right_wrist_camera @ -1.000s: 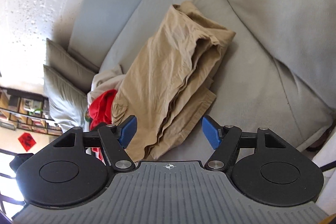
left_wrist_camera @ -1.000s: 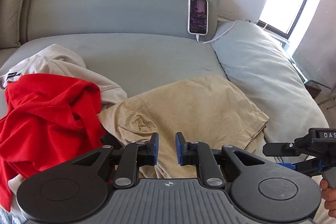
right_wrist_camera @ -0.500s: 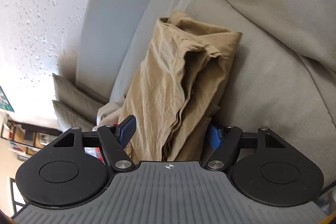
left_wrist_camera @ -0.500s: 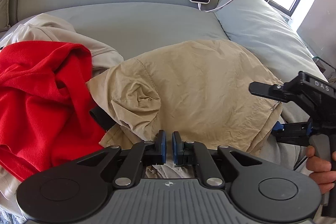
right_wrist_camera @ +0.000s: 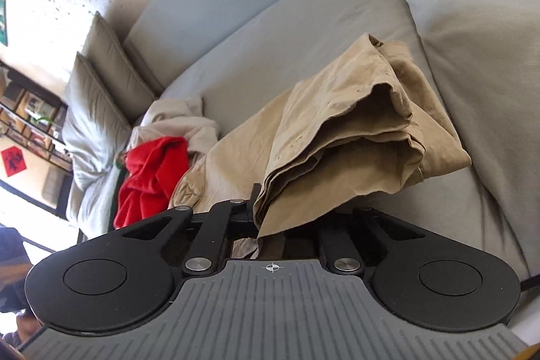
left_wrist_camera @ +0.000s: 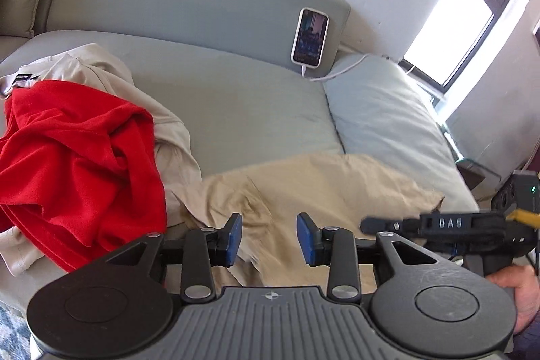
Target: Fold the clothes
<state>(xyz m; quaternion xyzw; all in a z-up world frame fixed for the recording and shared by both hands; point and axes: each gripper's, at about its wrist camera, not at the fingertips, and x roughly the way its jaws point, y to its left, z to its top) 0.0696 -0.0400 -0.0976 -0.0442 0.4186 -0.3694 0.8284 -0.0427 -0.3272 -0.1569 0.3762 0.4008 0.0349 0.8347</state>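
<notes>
Left gripper: fingers spread apart, holding nothing, above the tan trousers. Right gripper: fingers clamped on the folded trousers' edge, on the sofa.

Your left wrist camera looks low across the sofa toward its backrest; your right one sits closer, tilted. Both share the tan trousers.

The tan pants lie folded in thick layers on the gray couch, with one end lifted up. A red shirt sits in a crumpled heap on a cream cloth just beside them.
</notes>
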